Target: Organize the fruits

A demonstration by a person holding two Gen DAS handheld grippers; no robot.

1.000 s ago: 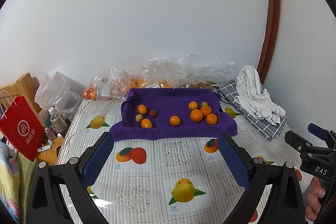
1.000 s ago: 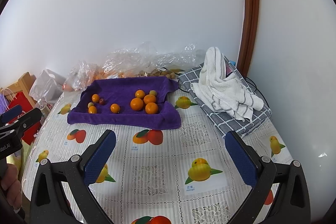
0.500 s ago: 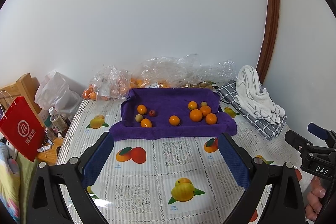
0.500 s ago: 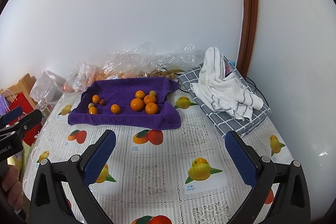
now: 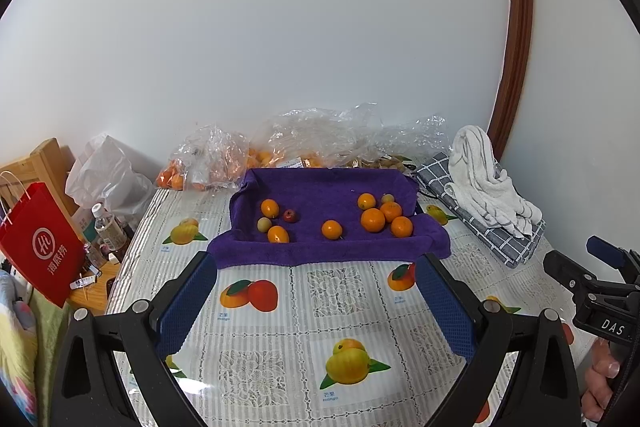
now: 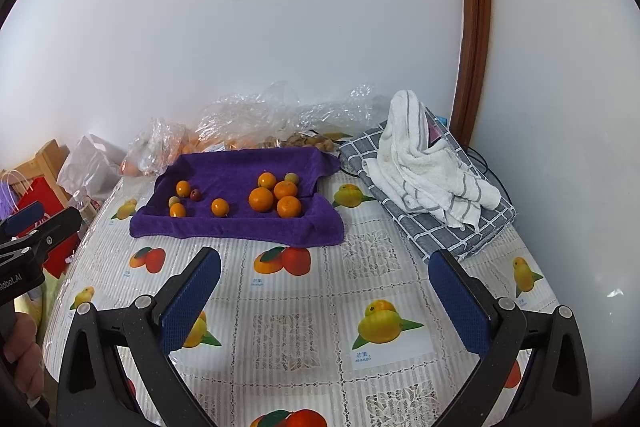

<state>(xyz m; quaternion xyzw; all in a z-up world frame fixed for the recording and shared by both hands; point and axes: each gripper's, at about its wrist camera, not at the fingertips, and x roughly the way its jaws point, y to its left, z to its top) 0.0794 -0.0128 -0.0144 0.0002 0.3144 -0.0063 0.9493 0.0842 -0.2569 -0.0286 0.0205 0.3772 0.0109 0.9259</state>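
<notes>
A purple towel [image 5: 320, 187] [image 6: 236, 227] lies on the table with several oranges on it. One cluster of oranges [image 5: 382, 215] [image 6: 276, 197] sits at its right; a lone orange [image 5: 331, 229] [image 6: 219, 207] sits in the middle. At its left lie two oranges, a small red fruit [image 5: 289, 215] [image 6: 195, 194] and a pale fruit [image 5: 263, 225]. My left gripper [image 5: 316, 269] is open and empty, just short of the towel's near edge. My right gripper [image 6: 325, 263] is open and empty, further back over the tablecloth.
Clear plastic bags of fruit [image 5: 316, 143] lie behind the towel by the wall. A white striped towel [image 5: 484, 183] on a grey checked cloth [image 6: 448, 231] lies at the right. A red paper bag [image 5: 38, 247] and a bottle [image 5: 108, 225] stand off the table's left edge.
Both grippers have drifted slightly; the scene is almost unchanged. No fruit has moved.
</notes>
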